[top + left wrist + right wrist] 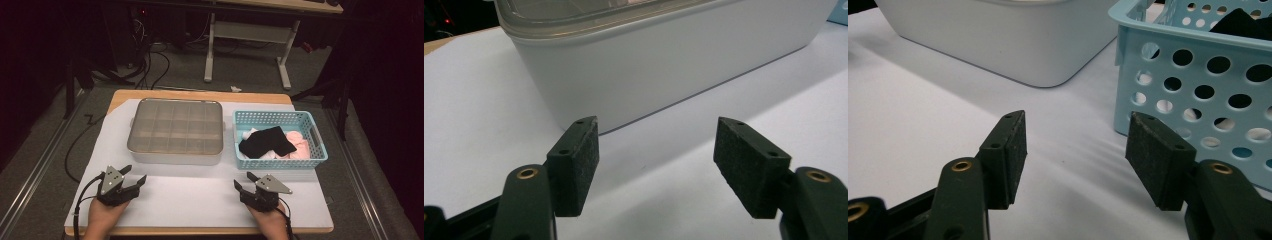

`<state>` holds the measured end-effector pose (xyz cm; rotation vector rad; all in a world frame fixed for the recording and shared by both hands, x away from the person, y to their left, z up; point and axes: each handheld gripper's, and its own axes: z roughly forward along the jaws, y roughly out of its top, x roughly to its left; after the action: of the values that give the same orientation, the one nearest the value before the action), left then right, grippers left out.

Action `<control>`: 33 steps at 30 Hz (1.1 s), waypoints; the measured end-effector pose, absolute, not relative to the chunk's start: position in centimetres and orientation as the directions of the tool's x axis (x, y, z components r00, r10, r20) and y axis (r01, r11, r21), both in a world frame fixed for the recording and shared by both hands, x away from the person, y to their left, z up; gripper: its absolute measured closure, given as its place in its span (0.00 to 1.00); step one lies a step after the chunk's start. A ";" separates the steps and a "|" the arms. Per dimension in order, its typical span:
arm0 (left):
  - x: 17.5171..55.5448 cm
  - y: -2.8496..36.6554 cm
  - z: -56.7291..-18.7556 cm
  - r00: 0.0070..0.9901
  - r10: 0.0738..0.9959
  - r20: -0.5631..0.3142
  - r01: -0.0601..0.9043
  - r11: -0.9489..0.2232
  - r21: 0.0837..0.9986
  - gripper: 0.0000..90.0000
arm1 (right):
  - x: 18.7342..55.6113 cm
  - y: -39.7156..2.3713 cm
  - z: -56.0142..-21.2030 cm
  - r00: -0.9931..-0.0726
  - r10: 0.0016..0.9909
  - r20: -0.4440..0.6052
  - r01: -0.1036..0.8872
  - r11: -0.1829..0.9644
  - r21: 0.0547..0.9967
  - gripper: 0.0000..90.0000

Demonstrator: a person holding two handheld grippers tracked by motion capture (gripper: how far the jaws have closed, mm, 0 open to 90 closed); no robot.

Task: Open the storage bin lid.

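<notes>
My pads (579,165) look matt, rough and foamy. The box (664,65) is smooth grey plastic, the basket (1198,75) glossy perforated plastic, holding soft cloth (267,141).

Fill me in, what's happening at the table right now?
A person holds a gripper in each hand near the table's front edge, both open and empty. The left gripper faces the lidded white compartment box; the right gripper points toward the blue basket holding black and pink socks. Nothing has been picked up; the lid is on.

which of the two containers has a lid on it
The white compartment box, left of the blue basket: a clear lid covers it, while the basket is open-topped, with socks inside.
</notes>
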<state>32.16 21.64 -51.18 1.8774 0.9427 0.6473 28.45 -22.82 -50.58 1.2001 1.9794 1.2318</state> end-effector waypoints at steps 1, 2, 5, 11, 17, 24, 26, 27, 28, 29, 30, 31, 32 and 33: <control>32.2 21.6 -51.2 0.571 0.820 0.051 0.345 -0.296 0.891 0.39 | 28.5 -22.8 -50.6 -0.479 0.878 0.023 0.409 0.199 0.891 0.46; 32.2 21.6 -51.2 0.571 0.819 0.051 0.347 -0.297 0.890 0.39 | 28.4 -22.8 -50.6 -0.477 0.879 0.025 0.409 0.197 0.891 0.46; 32.3 21.6 -51.2 0.572 0.819 0.049 0.353 -0.300 0.886 0.39 | 28.4 -22.9 -50.6 -0.478 0.878 0.027 0.405 0.193 0.894 0.46; 32.2 21.6 -51.2 0.571 0.819 0.051 0.349 -0.298 0.888 0.40 | 28.4 -22.9 -50.6 -0.476 0.879 0.028 0.402 0.189 0.896 0.46; 31.6 21.6 -51.1 0.564 0.822 0.082 0.298 -0.295 0.908 0.41 | 28.3 -22.9 -50.6 -0.478 0.878 0.024 0.401 0.194 0.895 0.46; 31.1 22.1 -50.0 0.561 0.825 0.063 0.290 -0.267 0.919 0.41 | 28.0 -22.4 -50.2 -0.506 0.862 -0.023 0.346 0.228 0.910 0.48; 31.1 22.3 -49.8 0.560 0.827 0.053 0.290 -0.255 0.922 0.41 | 28.0 -22.3 -50.0 -0.508 0.861 -0.032 0.339 0.234 0.911 0.48; 31.0 22.7 -49.6 0.555 0.831 0.027 0.293 -0.226 0.929 0.41 | 28.1 -22.1 -49.4 -0.525 0.851 -0.014 0.337 0.223 0.915 0.49; 31.0 22.7 -49.6 0.555 0.831 0.027 0.293 -0.226 0.929 0.41 | 28.1 -22.1 -49.4 -0.525 0.851 -0.014 0.337 0.223 0.915 0.49; 30.8 23.0 -49.4 0.550 0.835 0.013 0.293 -0.207 0.933 0.41 | 28.1 -21.7 -48.7 -0.532 0.846 -0.036 0.322 0.241 0.915 0.49; 30.7 23.0 -49.4 0.546 0.838 0.009 0.292 -0.200 0.935 0.41 | 28.1 -21.6 -48.3 -0.536 0.843 -0.040 0.317 0.245 0.916 0.48; 30.7 23.0 -49.4 0.546 0.838 0.009 0.292 -0.200 0.935 0.41 | 28.1 -21.6 -48.3 -0.536 0.843 -0.040 0.317 0.245 0.916 0.48; 30.6 23.1 -49.3 0.542 0.840 0.004 0.293 -0.194 0.936 0.41 | 28.1 -21.5 -47.9 -0.540 0.841 -0.039 0.314 0.244 0.918 0.48; 30.5 23.1 -49.3 0.541 0.841 0.000 0.294 -0.189 0.937 0.41 | 28.1 -21.4 -47.5 -0.543 0.839 -0.036 0.314 0.243 0.918 0.48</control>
<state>30.54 23.14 -49.30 1.7429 0.9512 0.6605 28.10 -21.42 -47.47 1.0493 1.9839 1.2780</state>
